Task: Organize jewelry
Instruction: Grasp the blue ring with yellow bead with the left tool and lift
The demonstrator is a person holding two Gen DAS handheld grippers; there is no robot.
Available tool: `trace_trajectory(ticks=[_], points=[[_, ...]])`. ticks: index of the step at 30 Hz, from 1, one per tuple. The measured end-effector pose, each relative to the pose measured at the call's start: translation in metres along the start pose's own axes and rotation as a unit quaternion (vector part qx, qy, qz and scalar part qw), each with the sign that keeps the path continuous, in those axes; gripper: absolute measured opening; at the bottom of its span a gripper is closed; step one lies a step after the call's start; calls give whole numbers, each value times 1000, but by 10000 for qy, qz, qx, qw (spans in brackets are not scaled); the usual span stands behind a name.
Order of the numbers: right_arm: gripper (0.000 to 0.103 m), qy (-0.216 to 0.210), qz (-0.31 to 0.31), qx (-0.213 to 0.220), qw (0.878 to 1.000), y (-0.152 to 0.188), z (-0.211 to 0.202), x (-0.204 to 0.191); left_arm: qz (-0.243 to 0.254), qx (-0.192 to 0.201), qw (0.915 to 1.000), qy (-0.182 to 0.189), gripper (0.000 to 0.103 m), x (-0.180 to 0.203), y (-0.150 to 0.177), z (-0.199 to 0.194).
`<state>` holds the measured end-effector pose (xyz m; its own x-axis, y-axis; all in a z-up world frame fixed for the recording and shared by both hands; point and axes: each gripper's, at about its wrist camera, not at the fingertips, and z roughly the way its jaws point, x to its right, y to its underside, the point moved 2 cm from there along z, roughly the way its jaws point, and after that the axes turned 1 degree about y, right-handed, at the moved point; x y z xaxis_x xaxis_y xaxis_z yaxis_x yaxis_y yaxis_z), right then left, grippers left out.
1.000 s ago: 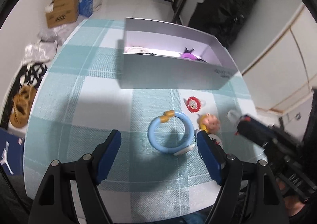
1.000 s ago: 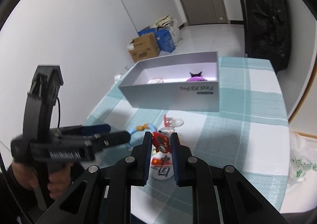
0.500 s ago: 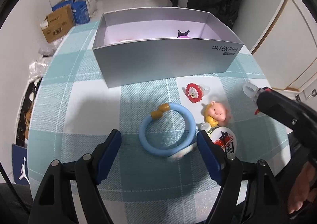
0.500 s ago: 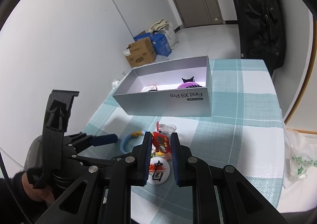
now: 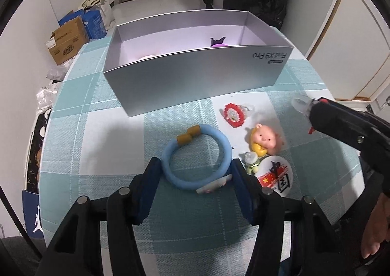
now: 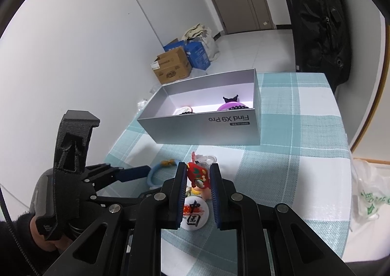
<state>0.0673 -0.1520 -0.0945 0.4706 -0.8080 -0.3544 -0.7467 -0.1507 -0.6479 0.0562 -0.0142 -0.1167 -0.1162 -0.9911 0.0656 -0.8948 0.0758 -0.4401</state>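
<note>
A light blue bracelet (image 5: 170, 154) with two tan beads lies flat on the checked tablecloth. My left gripper (image 5: 196, 178) points down over it. Its jaws are closing with the bracelet between them, and the blue pads (image 5: 240, 185) stand right at the ring's outer edges. My right gripper (image 6: 198, 179) is shut on a small red charm (image 6: 196, 173) and hovers above the table. In the left wrist view a clear loop (image 5: 298, 104) of that charm sticks out past the right gripper's tips. The grey open box (image 5: 195, 76) stands behind, with a purple cat-eared piece (image 5: 218, 42) inside.
Right of the bracelet lie a red flower ring (image 5: 232, 115), a pink-faced doll (image 5: 264, 140), a tiny green figure (image 5: 252, 163) and a round white badge (image 5: 275, 176). Cardboard boxes (image 5: 67, 40) sit on the floor past the table's far left. A plastic bag (image 6: 368, 193) hangs off the right edge.
My left gripper's jaws have narrowed from wide apart to just outside the blue bracelet, and the gripper has rolled and come closer to it. The right gripper keeps its hold on the red charm.
</note>
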Motion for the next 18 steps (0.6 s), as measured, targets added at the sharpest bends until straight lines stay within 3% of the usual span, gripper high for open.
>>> trace_trajectory(ticks=[18], points=[[18,-140,31,277,9995,-22,4,-2,-341,709,9966,224,53,-5,-18,-31]])
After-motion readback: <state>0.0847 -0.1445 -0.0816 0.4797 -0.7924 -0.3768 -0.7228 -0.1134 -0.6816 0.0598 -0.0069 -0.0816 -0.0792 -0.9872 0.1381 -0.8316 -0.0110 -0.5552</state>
